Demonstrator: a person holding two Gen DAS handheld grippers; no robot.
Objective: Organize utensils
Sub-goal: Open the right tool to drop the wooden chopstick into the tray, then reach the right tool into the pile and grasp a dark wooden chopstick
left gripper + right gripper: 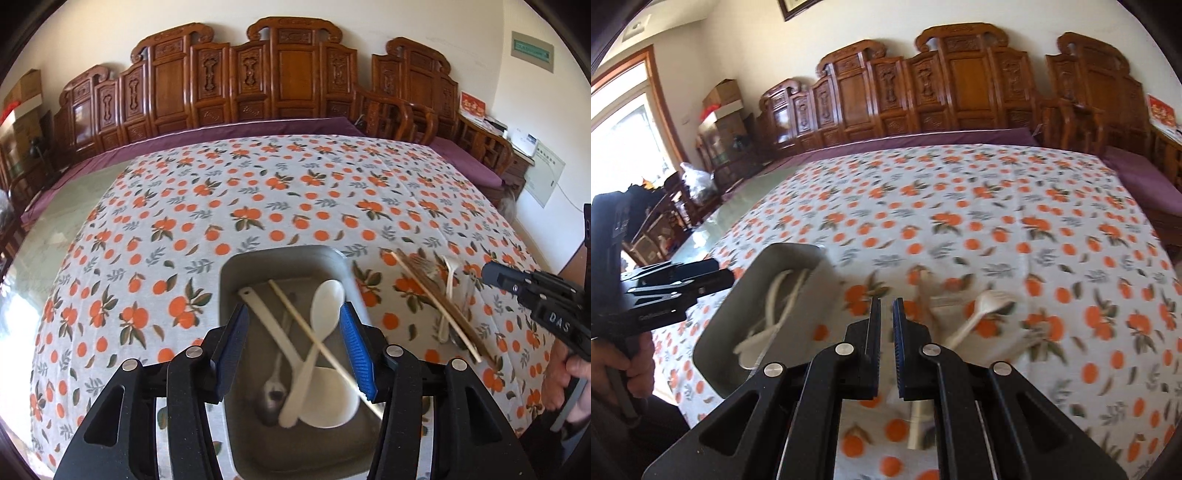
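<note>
Nearest my left gripper [293, 349], jaws half open and empty, sits the grey tray [236, 269] holding white spoons [325, 306] and one chopstick [306, 328]. My right gripper [886, 325], closed on nothing, hangs over loose utensils [979, 306] lying on the tablecloth [1034, 229].

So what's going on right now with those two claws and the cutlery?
Left gripper open above grey tray, nothing held. Right gripper shut, empty. Loose utensils on tablecloth beside tray. Nothing in the way.

Both wrist cameras are looking steeply down along their fingers from close above, sharing the grey tray [236, 269] and the orange-print tablecloth [997, 221].
</note>
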